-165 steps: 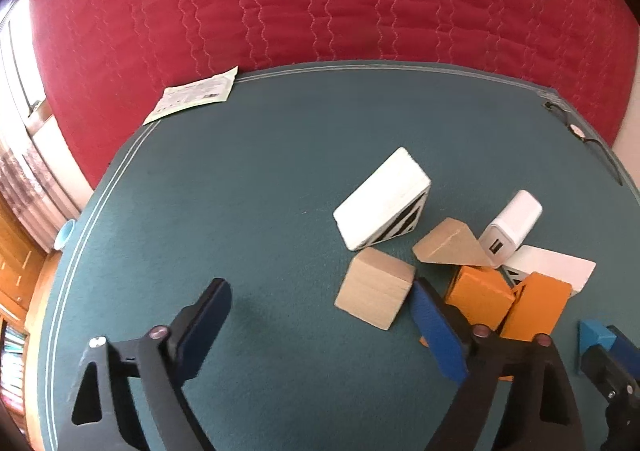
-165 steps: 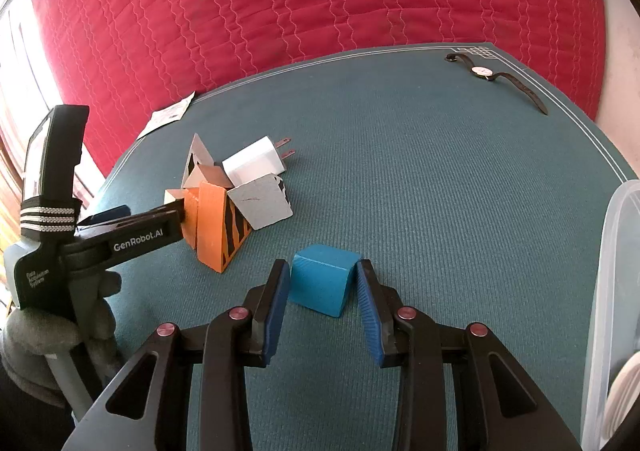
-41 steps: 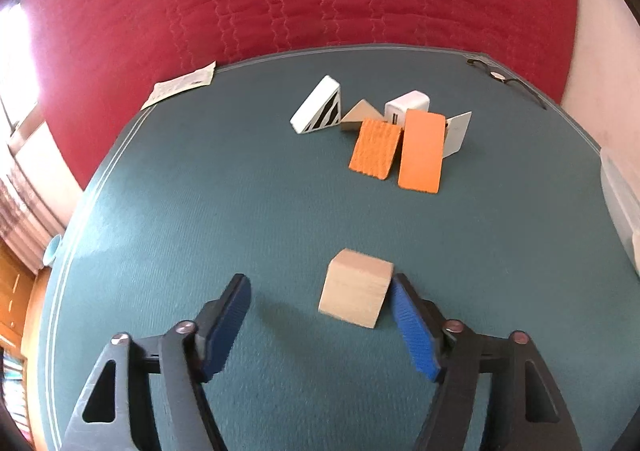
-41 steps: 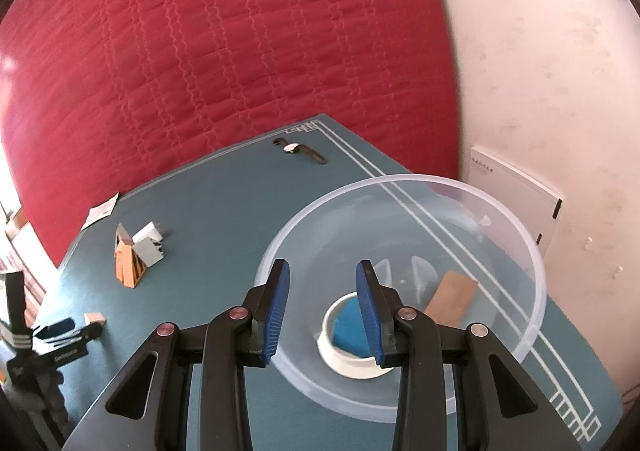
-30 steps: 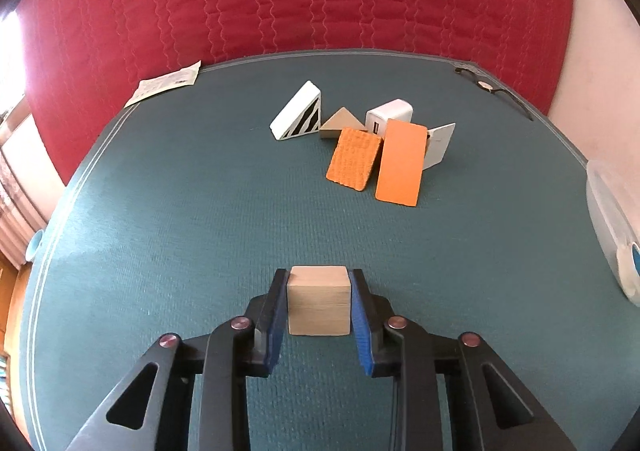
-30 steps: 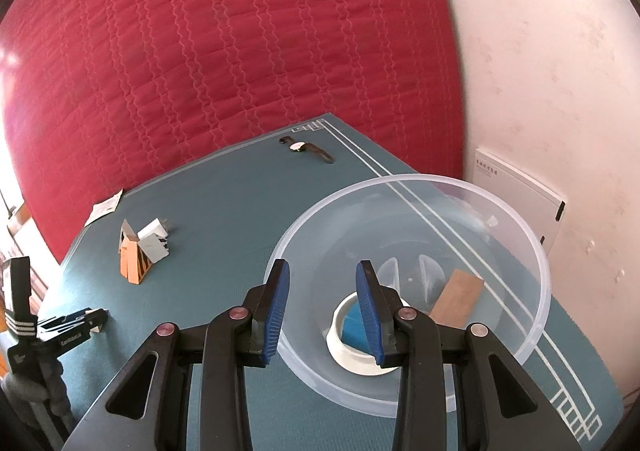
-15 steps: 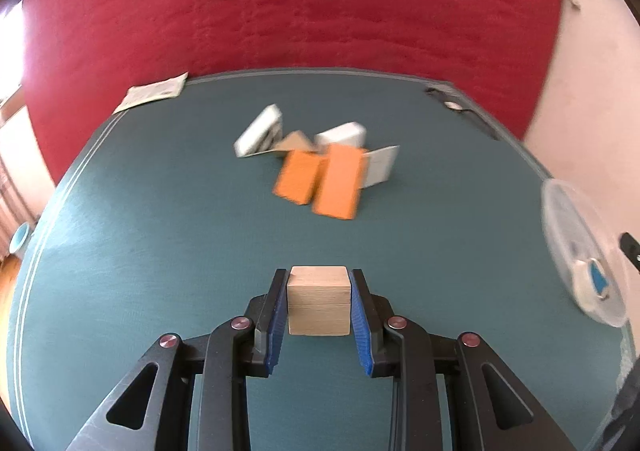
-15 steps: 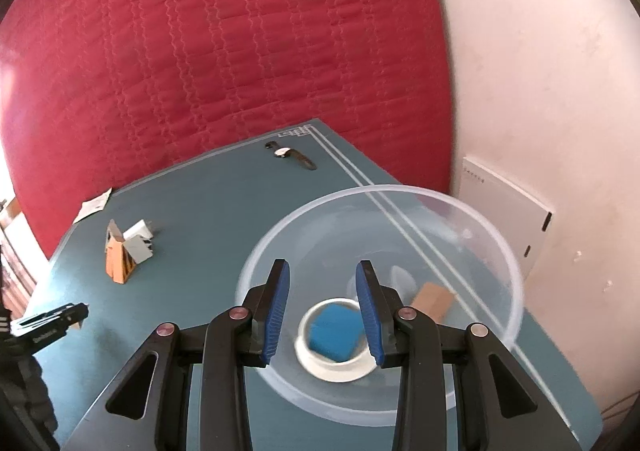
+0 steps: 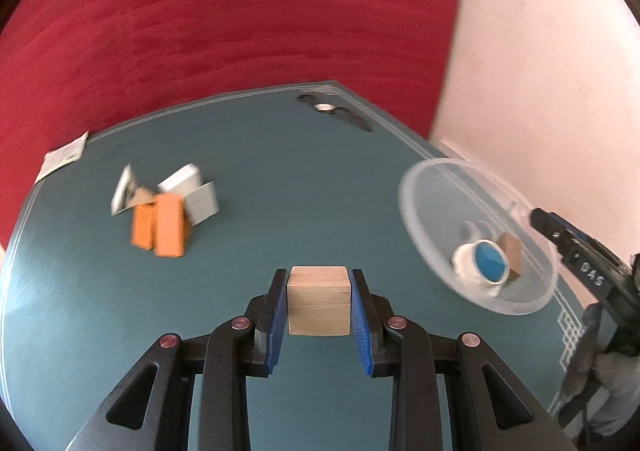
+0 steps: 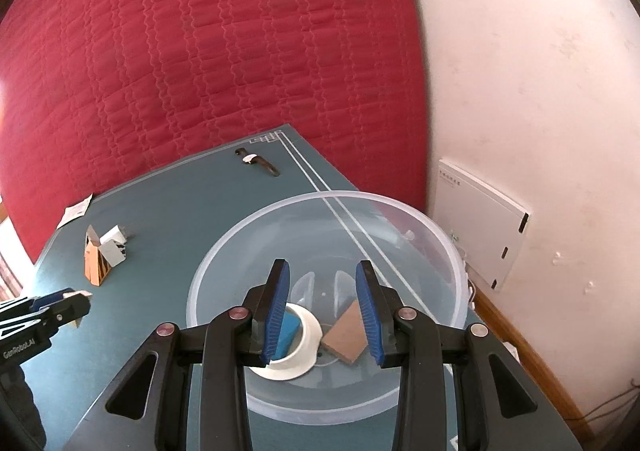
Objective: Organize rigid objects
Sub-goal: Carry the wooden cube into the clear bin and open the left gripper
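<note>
Two colours fill the room behind my worktop (image 9: 280,155): a red quilted cover (image 10: 200,71) and a pale pink wall (image 10: 540,91). A white panel (image 10: 480,223) is fixed low on this wall. On the teal surface, a wristwatch (image 10: 256,161) lies near the far corner, and a paper slip (image 9: 62,159) lies at the far left edge. Between them I see a small heap of blocks (image 9: 164,207): two orange ones in front, with white and grey pieces behind, touching each other. They look blurred in the left view.

My left hand-held gripper (image 9: 319,303) points downward over bare worktop, and it is clamped on the wooden cube (image 9: 319,301); both blue pads press its sides, and the cube hangs above the surface. My right hand-held gripper (image 10: 322,311) hangs over the clear plastic bowl (image 10: 224,251), which stands near the right edge of the worktop. Its jaws stand a little apart, and nothing is between them.

Inside the bowl there is a white ring-shaped holder (image 10: 308,331) with the blue block (image 10: 290,325) sitting in it. Just beside the holder a flat brown piece (image 10: 346,335) rests on the bowl's bottom. In the left view my other tool reaches over the bowl's right rim.
</note>
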A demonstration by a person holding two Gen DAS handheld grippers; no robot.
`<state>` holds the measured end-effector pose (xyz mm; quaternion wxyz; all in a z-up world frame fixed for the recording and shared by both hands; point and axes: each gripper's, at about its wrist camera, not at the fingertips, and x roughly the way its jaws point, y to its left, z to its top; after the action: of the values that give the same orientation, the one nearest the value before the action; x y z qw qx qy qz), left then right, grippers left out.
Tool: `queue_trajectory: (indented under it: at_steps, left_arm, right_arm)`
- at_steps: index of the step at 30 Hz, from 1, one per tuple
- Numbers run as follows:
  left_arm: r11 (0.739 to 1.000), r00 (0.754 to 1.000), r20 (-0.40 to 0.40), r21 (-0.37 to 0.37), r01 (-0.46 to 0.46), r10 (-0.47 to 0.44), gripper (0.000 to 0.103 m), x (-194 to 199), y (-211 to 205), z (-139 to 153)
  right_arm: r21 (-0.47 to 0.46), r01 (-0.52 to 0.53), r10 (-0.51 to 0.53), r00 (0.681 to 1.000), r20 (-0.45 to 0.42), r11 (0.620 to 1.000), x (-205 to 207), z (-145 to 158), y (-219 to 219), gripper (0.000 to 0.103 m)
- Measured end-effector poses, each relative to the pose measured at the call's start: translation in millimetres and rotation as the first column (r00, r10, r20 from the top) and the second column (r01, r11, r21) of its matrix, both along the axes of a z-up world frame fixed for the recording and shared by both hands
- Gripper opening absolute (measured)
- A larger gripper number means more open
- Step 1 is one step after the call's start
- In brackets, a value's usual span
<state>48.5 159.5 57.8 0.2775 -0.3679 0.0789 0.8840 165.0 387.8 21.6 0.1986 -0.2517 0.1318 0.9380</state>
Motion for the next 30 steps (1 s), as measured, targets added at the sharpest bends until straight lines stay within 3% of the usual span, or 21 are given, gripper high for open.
queue_trajectory:
  at_steps: [13,22,23,24,25,30]
  left_arm:
    - [0.985,0.985,-0.022,0.007,0.171,-0.170,0.031,9.4,75.0,6.8]
    - [0.979,0.979,-0.010,0.036,0.203,-0.203,0.033,2.8,100.1,3.9]
    - [0.979,0.980,-0.005,0.044,0.200,-0.200,0.047,1.2,100.7,3.4]
    - [0.980,0.981,-0.003,0.049,0.195,-0.195,0.073,-2.1,101.1,3.0]
    - [0.982,0.984,-0.008,0.063,0.180,-0.180,0.082,-2.6,97.8,3.4]
    - [0.988,0.989,-0.029,0.062,0.144,-0.142,0.085,-5.1,85.5,1.4]
  right_arm:
    - [-0.055,0.028,-0.030,0.999,-0.022,0.998,10.1,-7.2,22.1,0.036]
    - [-0.072,0.036,-0.038,0.999,-0.020,0.997,10.2,-8.3,28.0,0.036]
    - [-0.072,0.035,-0.036,0.999,-0.018,0.997,10.3,-8.5,27.6,0.036]
    - [-0.073,0.033,-0.035,0.999,-0.016,0.997,10.3,-8.8,27.4,0.036]
    - [-0.074,0.031,-0.032,0.999,-0.014,0.997,10.0,-9.4,26.7,0.036]
    - [-0.073,0.027,-0.027,1.000,-0.010,0.997,11.4,-10.6,24.7,0.036]
